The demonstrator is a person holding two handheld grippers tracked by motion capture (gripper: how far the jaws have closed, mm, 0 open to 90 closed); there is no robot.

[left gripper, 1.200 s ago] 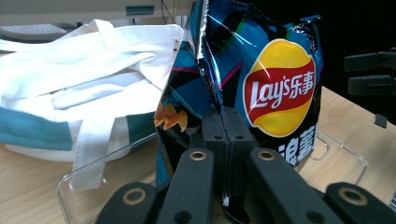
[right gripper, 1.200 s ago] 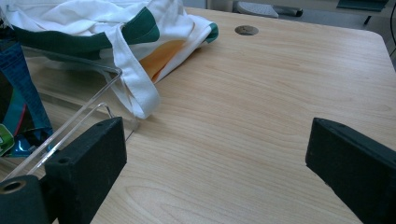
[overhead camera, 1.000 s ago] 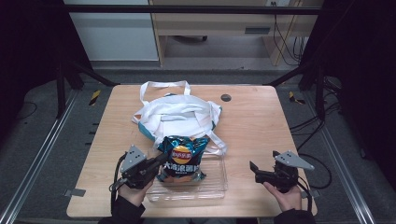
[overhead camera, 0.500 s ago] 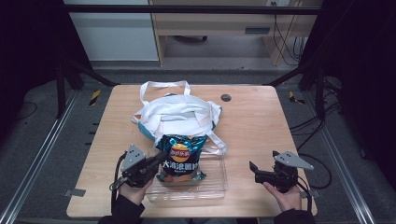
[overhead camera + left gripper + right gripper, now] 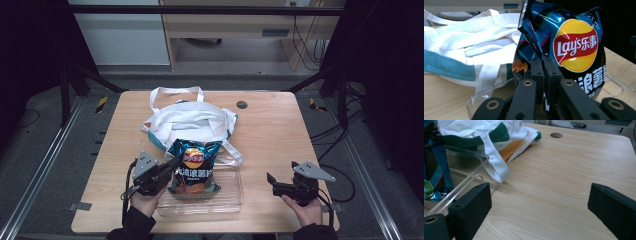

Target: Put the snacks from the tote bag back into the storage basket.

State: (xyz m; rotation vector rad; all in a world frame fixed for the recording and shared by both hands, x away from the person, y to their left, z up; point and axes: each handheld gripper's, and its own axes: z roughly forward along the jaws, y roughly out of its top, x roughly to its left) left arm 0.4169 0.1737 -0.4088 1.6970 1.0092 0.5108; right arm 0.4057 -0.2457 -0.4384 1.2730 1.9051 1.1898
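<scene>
The chip bag (image 5: 192, 166) is held upright over the clear tray (image 5: 227, 200) near the front of the table (image 5: 280, 130); its edge is pinched tight by the left tool (image 5: 543, 65); a white tote (image 5: 187, 122) is spread just behind it; the right tool (image 5: 539, 205) is held wide apart over bare wood.

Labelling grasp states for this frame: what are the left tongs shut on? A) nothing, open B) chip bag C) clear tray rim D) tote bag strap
B: in the left gripper view the left tongs have their jaws pressed together on the side edge of the chip bag, which stands over the clear tray.
</scene>
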